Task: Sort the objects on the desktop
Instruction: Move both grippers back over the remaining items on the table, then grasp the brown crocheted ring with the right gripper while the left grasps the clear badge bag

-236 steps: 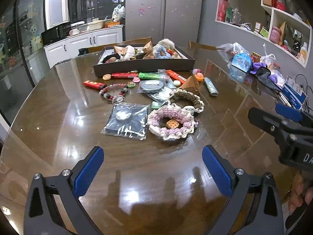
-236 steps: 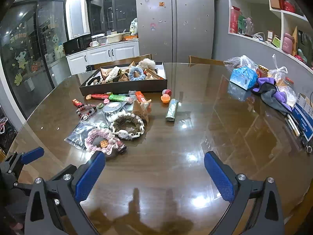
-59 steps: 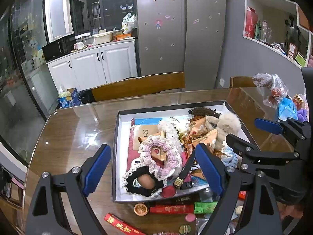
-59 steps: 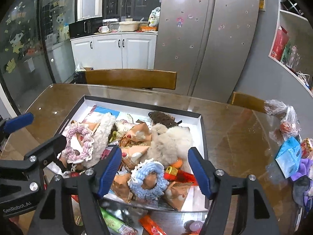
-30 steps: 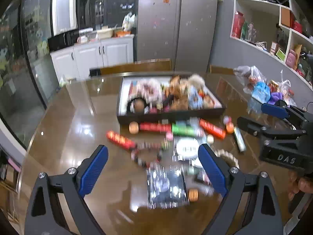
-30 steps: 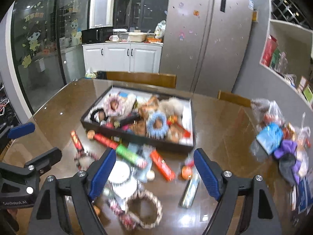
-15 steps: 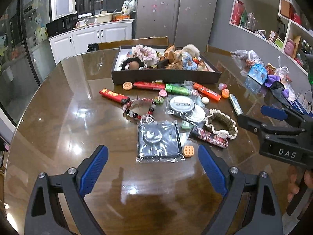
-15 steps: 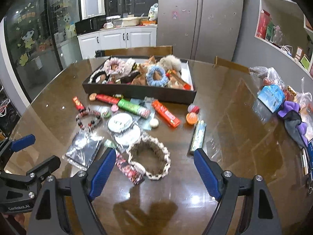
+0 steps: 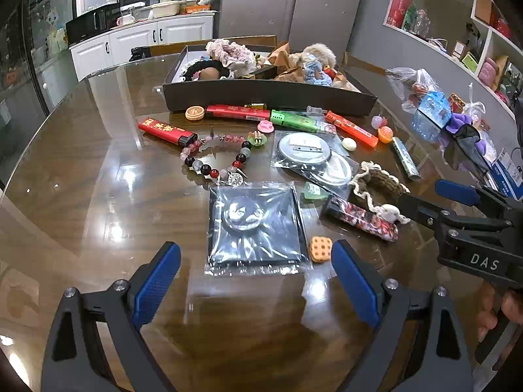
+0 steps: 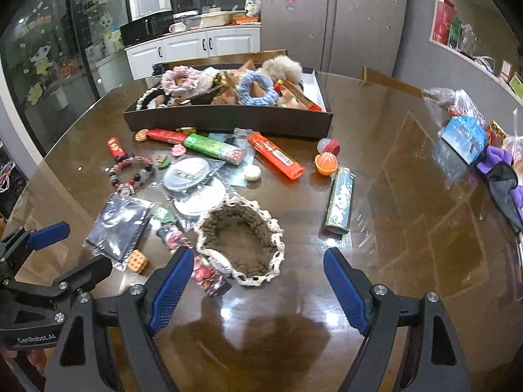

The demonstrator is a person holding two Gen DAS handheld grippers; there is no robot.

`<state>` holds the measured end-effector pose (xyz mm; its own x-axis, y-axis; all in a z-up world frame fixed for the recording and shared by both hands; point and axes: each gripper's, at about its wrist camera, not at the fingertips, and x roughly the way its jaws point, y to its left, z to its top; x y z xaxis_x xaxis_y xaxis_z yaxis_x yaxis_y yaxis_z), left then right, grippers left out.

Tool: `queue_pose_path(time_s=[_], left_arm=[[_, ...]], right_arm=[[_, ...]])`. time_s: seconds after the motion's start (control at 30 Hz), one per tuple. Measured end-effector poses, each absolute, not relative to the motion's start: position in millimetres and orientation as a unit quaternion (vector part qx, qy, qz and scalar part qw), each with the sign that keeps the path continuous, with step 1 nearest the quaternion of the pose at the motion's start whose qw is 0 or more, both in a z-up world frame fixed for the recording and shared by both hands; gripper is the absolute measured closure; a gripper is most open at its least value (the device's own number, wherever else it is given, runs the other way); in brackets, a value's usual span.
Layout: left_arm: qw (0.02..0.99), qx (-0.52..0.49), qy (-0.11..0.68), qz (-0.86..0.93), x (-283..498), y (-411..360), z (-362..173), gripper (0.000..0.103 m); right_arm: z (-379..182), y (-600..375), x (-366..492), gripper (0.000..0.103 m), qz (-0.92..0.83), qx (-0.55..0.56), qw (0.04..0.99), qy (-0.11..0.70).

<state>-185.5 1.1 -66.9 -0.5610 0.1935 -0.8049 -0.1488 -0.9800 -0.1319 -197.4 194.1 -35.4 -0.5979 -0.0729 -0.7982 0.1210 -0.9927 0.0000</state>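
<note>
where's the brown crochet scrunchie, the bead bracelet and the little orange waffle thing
brown crochet scrunchie (image 10: 240, 245): right wrist view, on its brown inner band.
bead bracelet (image 9: 214, 156): left wrist view, on the glass inside its loop of beads.
orange waffle charm (image 9: 319, 245): left wrist view, on its gridded face.

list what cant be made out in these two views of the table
- Box floor, both views: its near wall and the piled scrunchies hide what lies underneath.
- Brown crocheted scrunchie, left wrist view: the right hand-held gripper covers its near edge.
- Patterned lighter, right wrist view: its near end sits behind a blue finger pad.
- Print on the green lighter: too small to read.
- Bagged black item: plastic glare blurs its design.
</note>
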Motion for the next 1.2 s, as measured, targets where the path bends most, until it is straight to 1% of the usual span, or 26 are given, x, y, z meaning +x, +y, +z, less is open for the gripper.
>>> queue_pose_path(time_s=[0.27,0.37,0.63,0.7,0.8,0.83,0.87,0.93,0.97,1.0,1.03,1.1,1.13,1.17,1.2], left_arm=[[0.093,-0.474,-0.020,0.875,-205.9,5.2,-80.4,0.009],[0.092,-0.472,-0.005,0.877,-209.6,8.8,-81.7,0.009],[0.079,-0.456,0.002,0.887,-213.4,8.3,-85.1,0.005],[0.064,-0.461,0.025,0.885,-215.0,11.7,-87.4,0.005],[0.067,-0.459,0.025,0.885,-214.8,11.8,-87.0,0.006],[0.067,-0.458,0.024,0.886,-214.6,11.4,-86.7,0.008],[0.066,-0.457,0.024,0.887,-213.9,11.1,-86.3,0.011],[0.061,-0.450,0.022,0.891,-212.6,9.6,-83.8,0.026],[0.058,-0.447,0.021,0.892,-211.9,9.1,-83.3,0.029],[0.058,-0.447,0.020,0.892,-211.7,9.0,-83.3,0.030],[0.058,-0.447,0.020,0.892,-211.4,9.1,-83.2,0.031],[0.061,-0.445,0.022,0.893,-211.1,9.1,-82.8,0.035],[0.062,-0.445,0.024,0.893,-210.7,9.1,-82.7,0.037],[0.064,-0.444,0.023,0.893,-210.5,8.5,-82.7,0.038],[0.064,-0.444,0.023,0.894,-210.2,8.2,-82.4,0.039]], right_arm=[[-50.8,198.4,-218.3,0.019,-0.888,0.457,0.045,0.030],[-54.6,198.5,-224.7,0.019,-0.888,0.457,0.040,0.030],[-65.7,199.8,-234.7,0.019,-0.884,0.465,0.029,0.039],[-67.9,199.0,-234.7,0.020,-0.884,0.464,0.031,0.040],[-68.7,197.0,-233.7,0.022,-0.885,0.462,0.042,0.038],[-68.5,196.5,-233.5,0.023,-0.885,0.462,0.043,0.039],[-68.3,196.2,-233.1,0.028,-0.885,0.461,0.047,0.037],[-67.4,194.3,-232.2,0.034,-0.886,0.459,0.049,0.038],[-66.8,193.2,-231.8,0.039,-0.886,0.459,0.050,0.039],[-66.3,191.6,-231.4,0.045,-0.887,0.458,0.052,0.040],[-65.6,190.5,-231.2,0.048,-0.887,0.458,0.054,0.041],[-64.2,188.4,-230.7,0.063,-0.887,0.457,0.056,0.041],[-63.8,188.5,-230.5,0.065,-0.887,0.456,0.056,0.041],[-63.6,188.0,-230.3,0.070,-0.887,0.456,0.056,0.041],[-63.4,187.6,-230.2,0.083,-0.887,0.456,0.057,0.041]])
